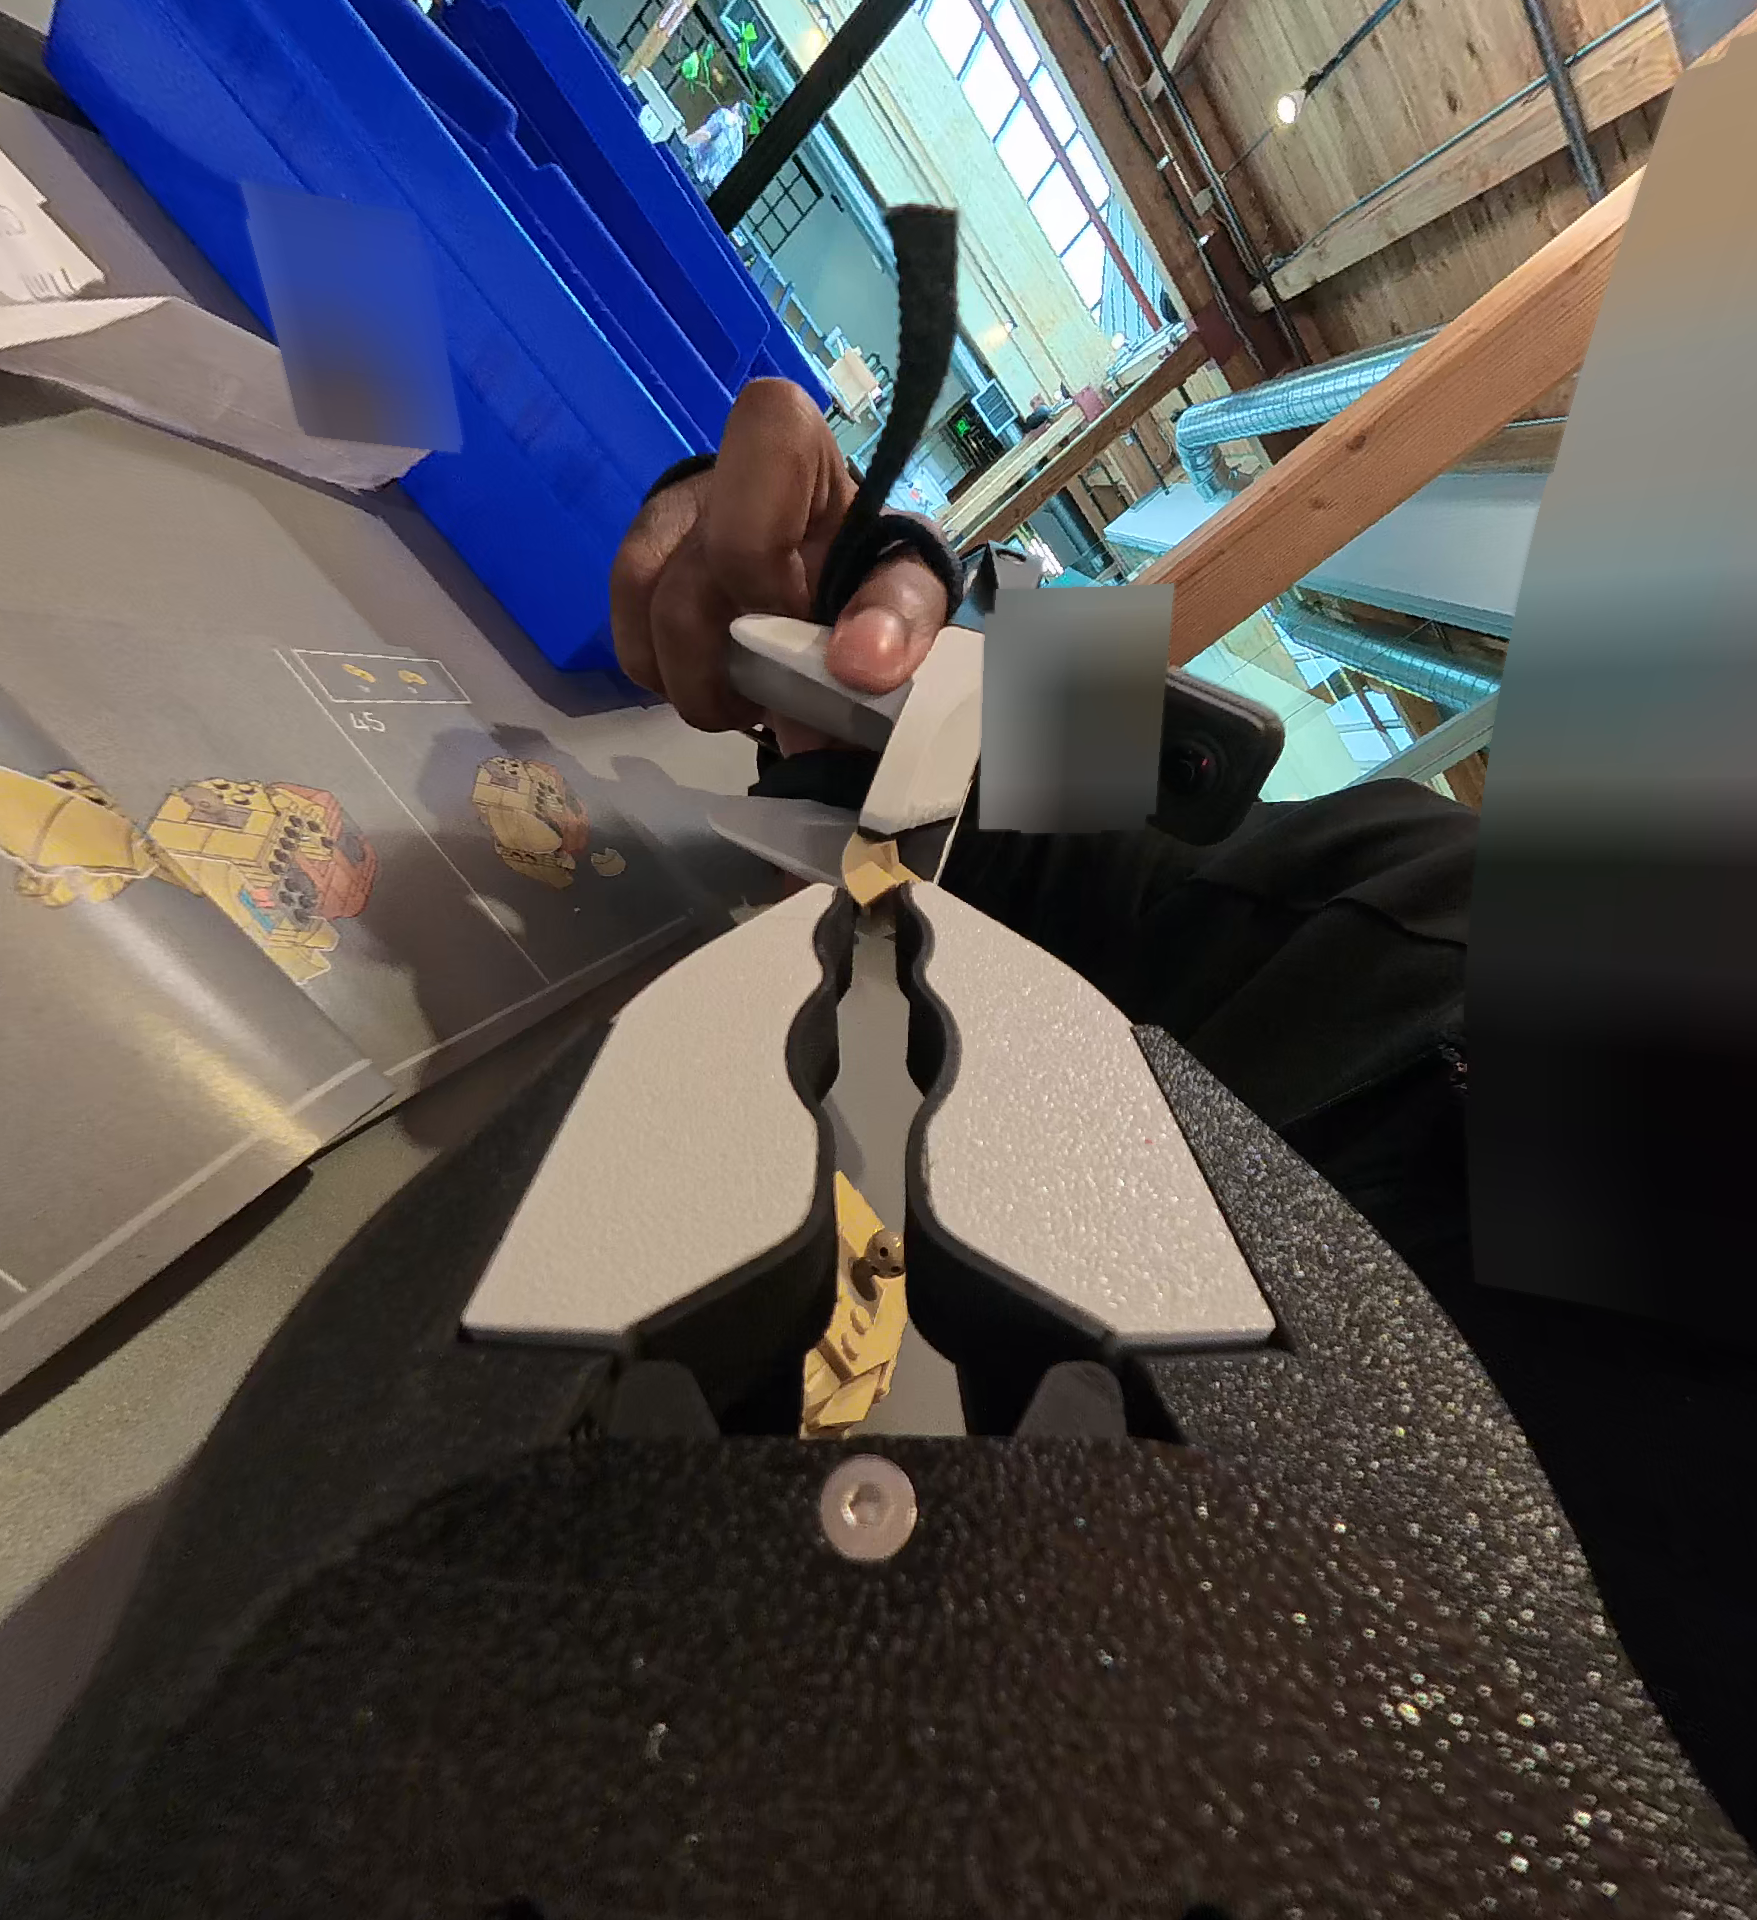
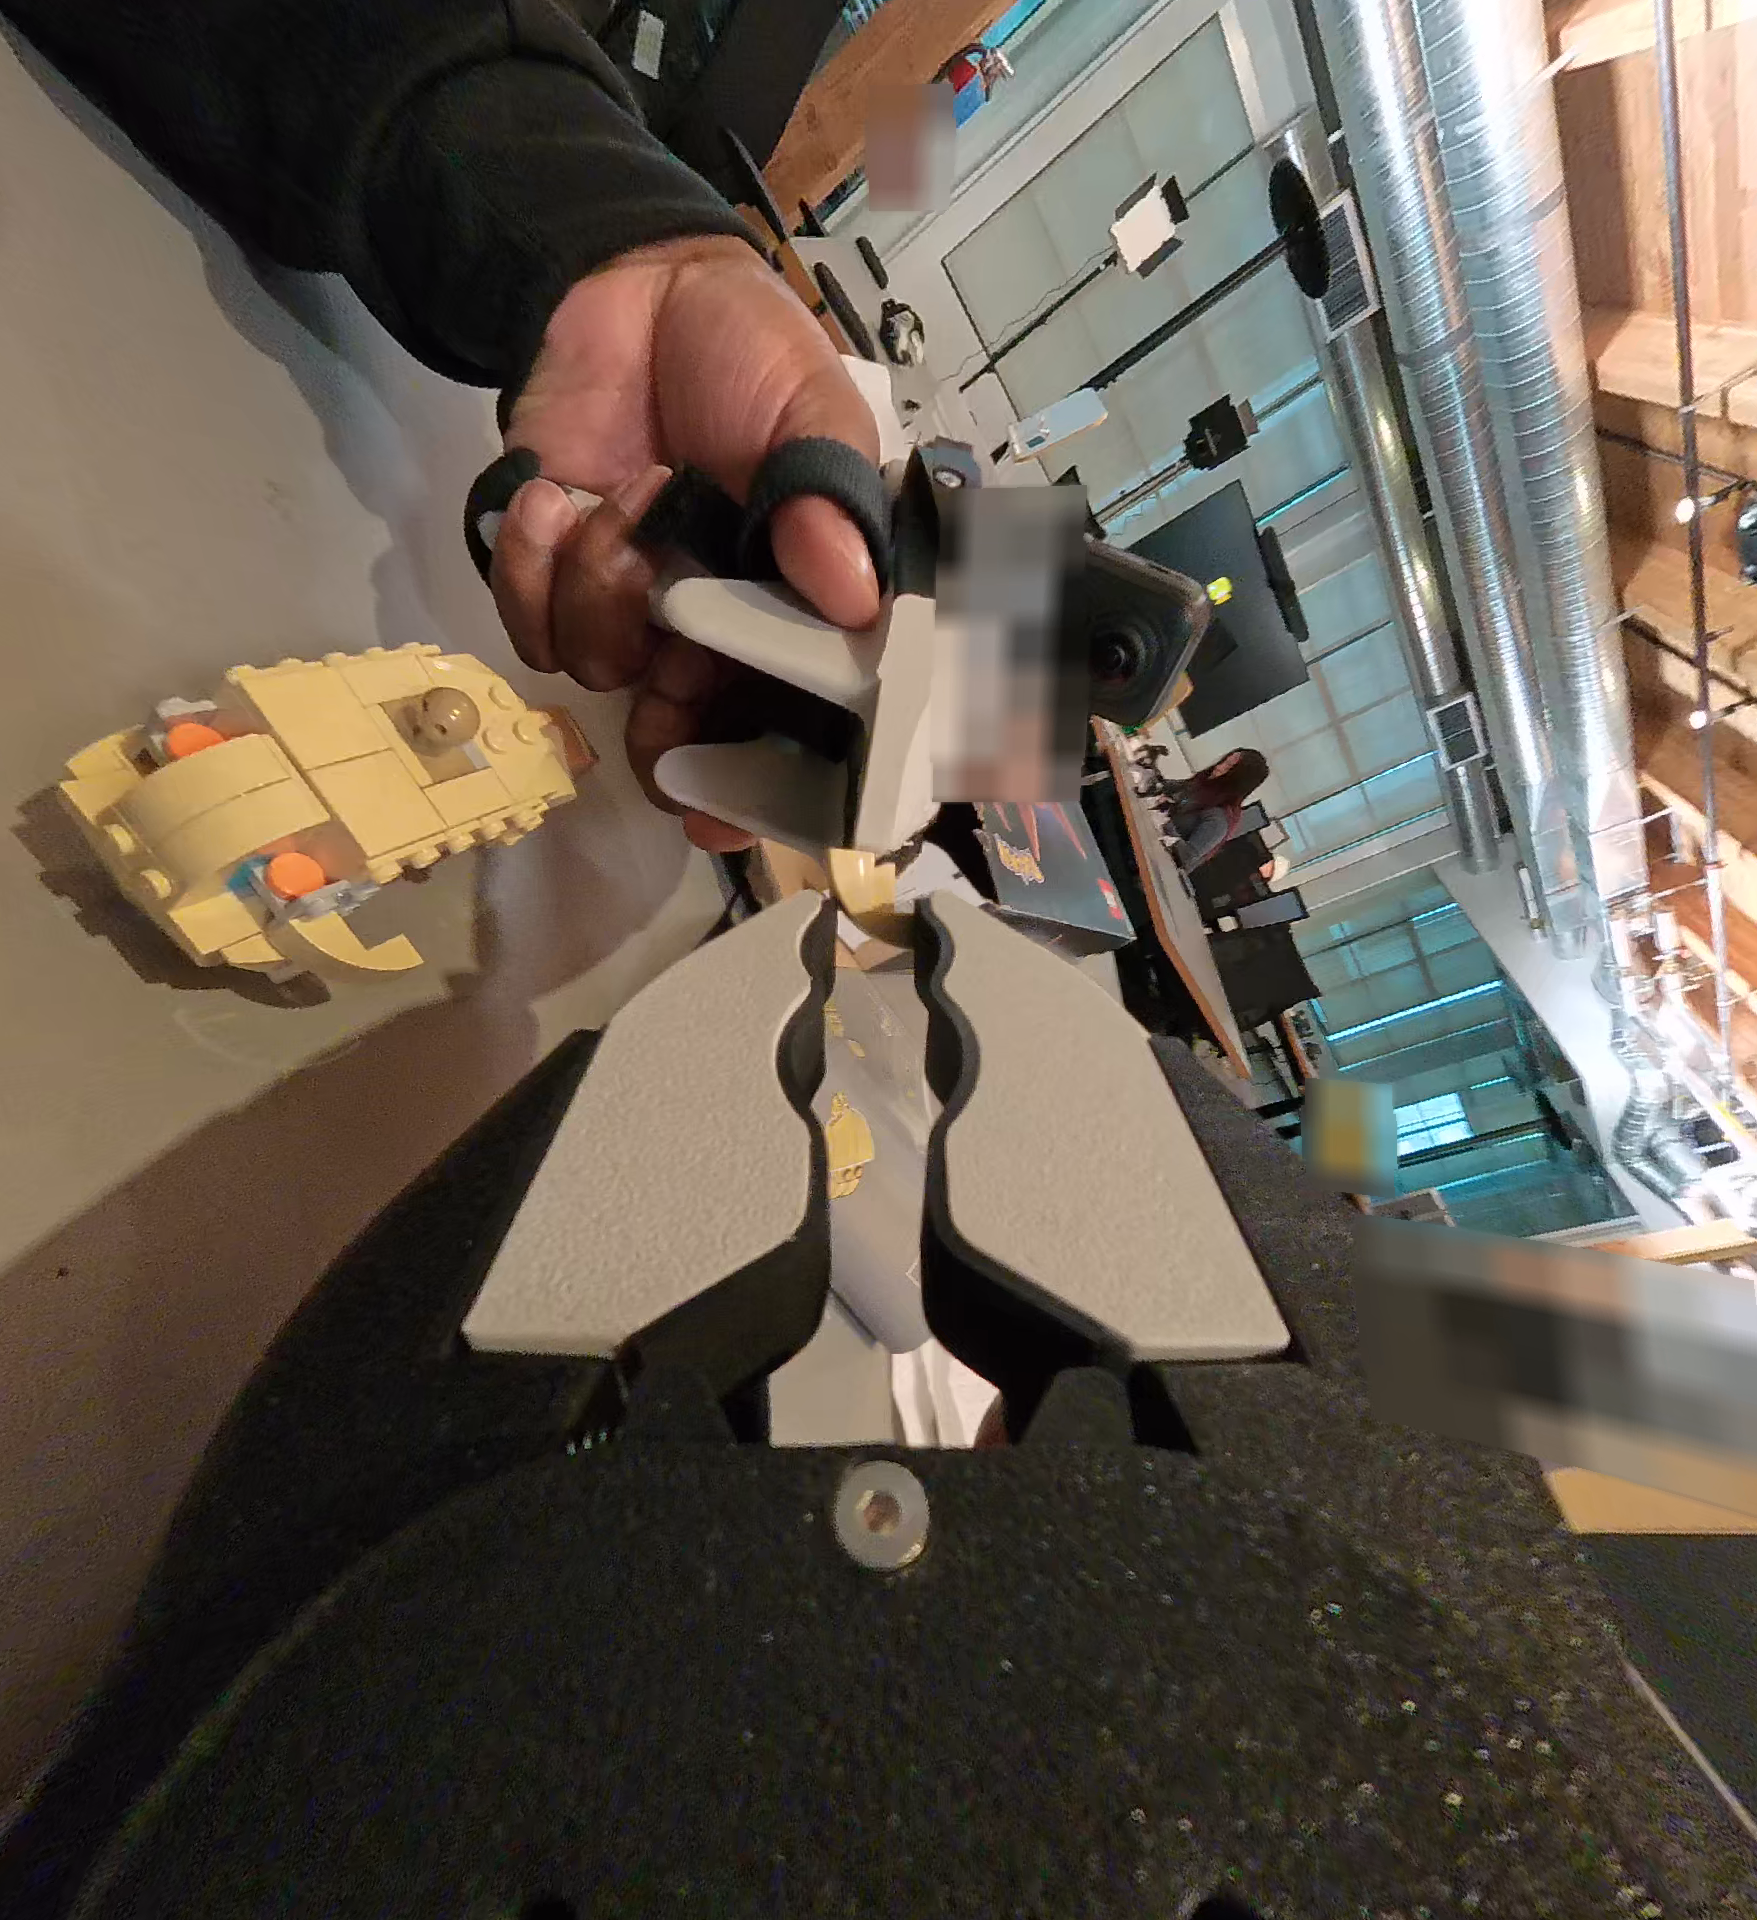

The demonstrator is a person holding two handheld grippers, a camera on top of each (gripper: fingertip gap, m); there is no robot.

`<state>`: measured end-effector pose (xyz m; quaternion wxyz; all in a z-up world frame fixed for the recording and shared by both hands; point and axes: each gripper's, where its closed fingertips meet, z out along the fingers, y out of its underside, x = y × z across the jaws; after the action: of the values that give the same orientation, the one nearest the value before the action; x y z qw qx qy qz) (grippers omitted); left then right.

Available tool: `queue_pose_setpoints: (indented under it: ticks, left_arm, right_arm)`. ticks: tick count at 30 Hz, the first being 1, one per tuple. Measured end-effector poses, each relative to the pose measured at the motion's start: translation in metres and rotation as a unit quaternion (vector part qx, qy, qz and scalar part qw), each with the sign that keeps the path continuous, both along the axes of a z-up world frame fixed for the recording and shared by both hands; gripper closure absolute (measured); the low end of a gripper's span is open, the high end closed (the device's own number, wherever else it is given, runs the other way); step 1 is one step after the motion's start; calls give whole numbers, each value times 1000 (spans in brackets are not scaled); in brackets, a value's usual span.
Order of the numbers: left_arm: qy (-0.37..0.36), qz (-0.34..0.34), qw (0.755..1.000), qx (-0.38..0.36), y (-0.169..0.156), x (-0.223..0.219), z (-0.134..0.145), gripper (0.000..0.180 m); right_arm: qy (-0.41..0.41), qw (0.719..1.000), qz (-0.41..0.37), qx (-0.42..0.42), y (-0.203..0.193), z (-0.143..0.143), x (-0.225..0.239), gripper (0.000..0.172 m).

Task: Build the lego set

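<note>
I see only slivers of the tan brick [image 1: 872, 881]; fingertips [image 1: 941, 920] cover the rest, perhaps a curved piece.

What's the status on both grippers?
Left gripper and right gripper tip to tip, both on small tan brick piece. Tan brick model on table, off to the side.

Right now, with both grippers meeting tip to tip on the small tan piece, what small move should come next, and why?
Probably ease open only the left gripper: the tan piece also spans the right gripper's fingertips, off the table, so opening both could drop it.
</note>
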<state>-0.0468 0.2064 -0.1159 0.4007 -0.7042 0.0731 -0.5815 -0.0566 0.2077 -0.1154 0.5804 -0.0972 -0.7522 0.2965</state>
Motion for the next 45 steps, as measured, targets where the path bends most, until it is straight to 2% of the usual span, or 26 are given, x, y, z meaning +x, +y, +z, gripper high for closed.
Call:
queue_pose_setpoints:
  ticks: [6, 10, 13, 16, 18, 20, 24, 26, 29, 30, 34, 36, 39, 45]
  left_arm:
    - [-5, -18, 1000, 5, -2, 6, 0, 173]
    - [-4, -24, 1000, 15, -4, 8, 3, 168]
    - [19, -15, 999, 28, -3, 4, 3, 165]
    - [76, -6, 995, 58, -3, -3, 1, 160]
    - [118, -19, 989, 86, -8, -7, 0, 159]
    - [171, -45, 978, 114, -17, -12, -5, 156]
    - [285, -107, 936, 178, -43, -20, -17, 149]
    - [351, -139, 899, 221, -56, -23, -28, 141]
    - [445, -180, 832, 277, -69, -24, -53, 132]
    - [458, -187, 820, 289, -70, -22, -58, 131]
    - [467, -193, 807, 305, -66, -11, -66, 125]
    - [494, -196, 791, 305, -62, -12, -76, 123]
    - [523, -202, 770, 306, -57, -14, -87, 129]
    - [520, -212, 742, 367, -56, -7, -87, 137]
  right_arm:
    - [-55, 995, 29, -77, 0, -1, 6, 159]
    - [-127, 972, 53, -188, 1, 1, 10, 160]
    - [-203, 926, 67, -310, 4, 5, 12, 160]
    - [-296, 854, 90, -419, 4, 3, 16, 160]
    - [-356, 814, 89, -450, 3, -8, 19, 160]
    - [-391, 797, 80, -454, 2, -20, 21, 160]
    - [-425, 796, 61, -426, 0, -37, 23, 160]
    - [-429, 799, 61, -416, -2, -40, 25, 160]
    - [-429, 806, 52, -405, -1, -44, 25, 160]
    - [-428, 806, 50, -405, 0, -45, 25, 160]
    - [-429, 810, 41, -398, 2, -48, 25, 160]
    - [-434, 811, 35, -391, 2, -51, 26, 160]
    - [-442, 812, 27, -381, 1, -56, 26, 160]
    - [-472, 806, 23, -356, -9, -68, 34, 160]
